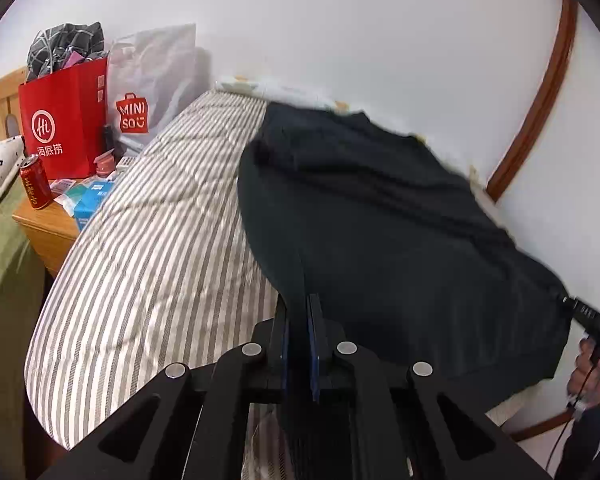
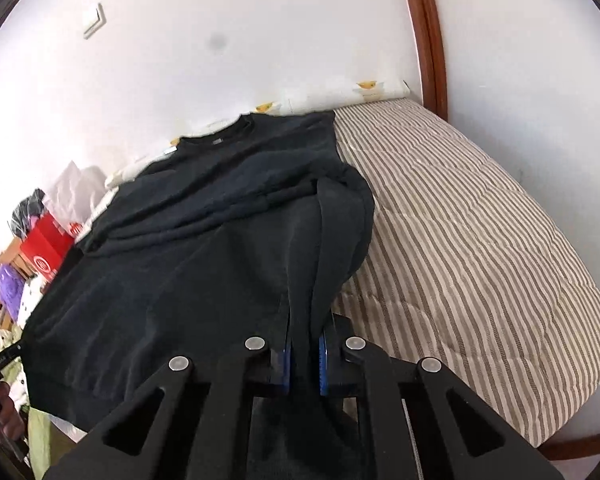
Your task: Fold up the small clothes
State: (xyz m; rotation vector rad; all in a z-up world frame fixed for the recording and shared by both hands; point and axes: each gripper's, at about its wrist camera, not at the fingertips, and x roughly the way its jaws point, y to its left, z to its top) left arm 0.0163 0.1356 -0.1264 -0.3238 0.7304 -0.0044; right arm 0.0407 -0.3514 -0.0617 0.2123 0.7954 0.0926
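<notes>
A black sweatshirt (image 1: 380, 232) lies spread on the striped bed (image 1: 152, 248), its collar toward the wall in the right wrist view (image 2: 172, 232). My left gripper (image 1: 300, 312) is shut on the sweatshirt's hem edge and holds it lifted off the bed. My right gripper (image 2: 306, 332) is shut on a bunched fold of the sweatshirt near its sleeve side. The right gripper also shows at the far right of the left wrist view (image 1: 592, 320), at the garment's other corner. The blue pads (image 2: 323, 354) press the cloth.
The striped quilt (image 2: 480, 248) covers the bed. A wooden nightstand (image 1: 48, 228) at the left holds a red bag (image 1: 64, 120), a white Miniso bag (image 1: 140, 96), a red can (image 1: 36, 182) and small boxes. A white wall runs behind; a wooden frame (image 2: 430, 36) stands at the right.
</notes>
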